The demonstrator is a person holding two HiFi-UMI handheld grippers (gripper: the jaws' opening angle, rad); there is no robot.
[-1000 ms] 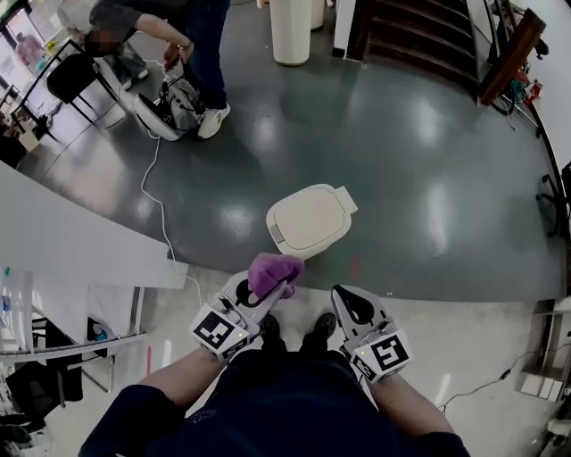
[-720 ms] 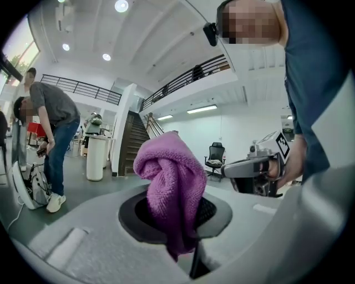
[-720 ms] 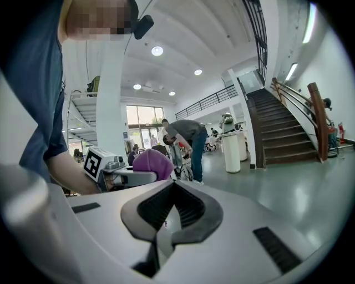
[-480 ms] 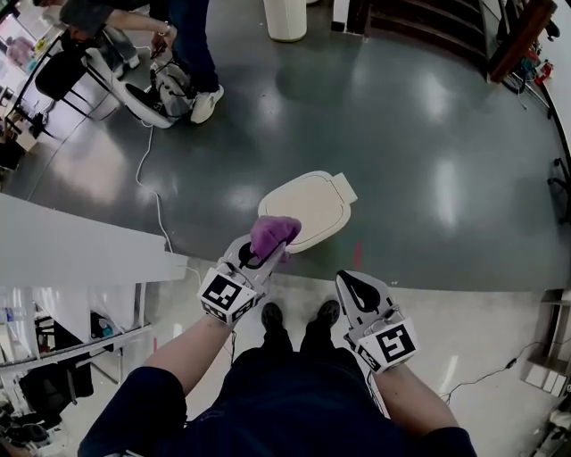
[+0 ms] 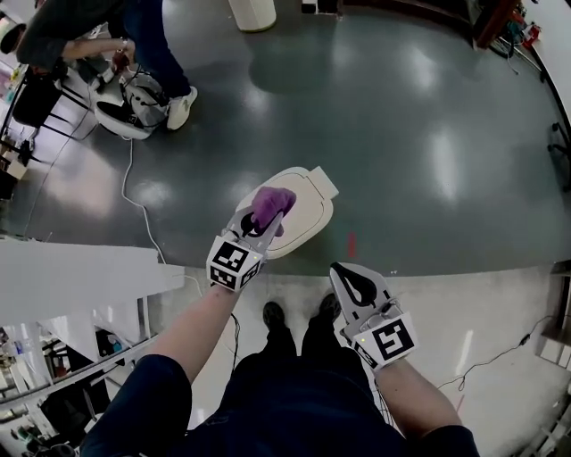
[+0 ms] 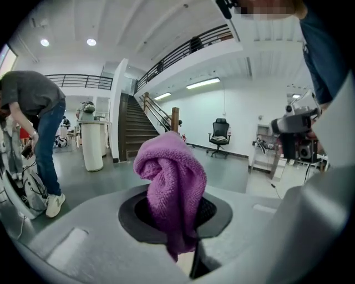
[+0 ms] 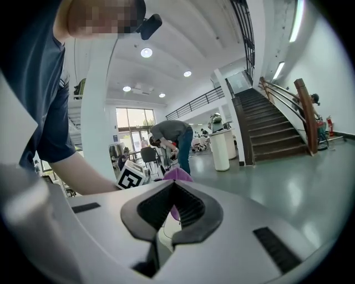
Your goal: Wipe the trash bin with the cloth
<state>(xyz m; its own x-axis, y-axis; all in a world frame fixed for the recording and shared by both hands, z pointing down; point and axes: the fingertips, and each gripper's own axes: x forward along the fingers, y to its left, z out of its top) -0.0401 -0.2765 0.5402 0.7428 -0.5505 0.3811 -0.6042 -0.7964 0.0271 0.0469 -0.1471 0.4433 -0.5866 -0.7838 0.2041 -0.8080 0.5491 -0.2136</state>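
The trash bin (image 5: 299, 192) stands on the dark floor just ahead of my feet, showing its cream lid from above. My left gripper (image 5: 261, 217) hangs over the near left part of that lid, shut on a bunched purple cloth (image 5: 272, 204). In the left gripper view the cloth (image 6: 172, 186) bulges up out of the closed jaws of that gripper (image 6: 178, 222). My right gripper (image 5: 357, 287) is nearer to me, to the right of the bin, shut with nothing in it. From the right gripper view (image 7: 175, 206) the cloth (image 7: 177, 175) peeks above the jaws.
A person (image 5: 85, 31) bends over gear (image 5: 125, 103) at the far left, with a white cable (image 5: 134, 192) trailing across the floor. A white counter (image 5: 71, 272) lies to my left, a tall white cylinder (image 5: 252, 11) at the back. Stairs (image 7: 272, 133) rise to the right.
My left gripper has carried the cloth forward, from near my feet to over the bin lid. The right gripper has hardly moved.
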